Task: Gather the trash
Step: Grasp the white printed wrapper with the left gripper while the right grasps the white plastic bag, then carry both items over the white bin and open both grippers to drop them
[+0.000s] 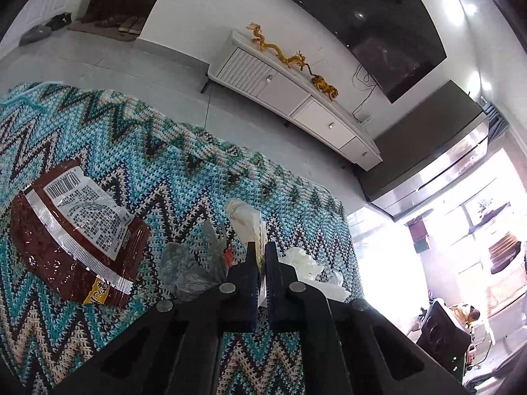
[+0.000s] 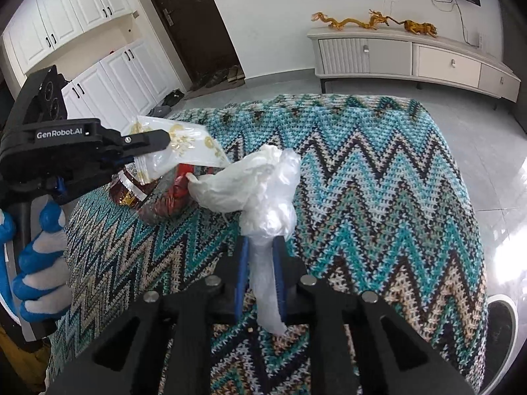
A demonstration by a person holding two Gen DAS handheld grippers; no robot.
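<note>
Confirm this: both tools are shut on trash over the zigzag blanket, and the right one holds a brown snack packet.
Wrong on the item. The right tool is shut on a crumpled clear plastic bag, as the right wrist view shows. The brown snack packet lies on the blanket.

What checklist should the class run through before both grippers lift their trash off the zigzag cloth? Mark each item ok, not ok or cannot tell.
1. Right gripper shut on the clear plastic bag: ok.
2. Left gripper shut on the white wrapper: ok.
3. Bag free of the red wrapper beside it: cannot tell, they look close.
4. Brown snack packet collected: not ok, it lies on the cloth.
5. Crumpled grey plastic collected: not ok, on the cloth.
6. Trash bin in view: not ok.
</note>
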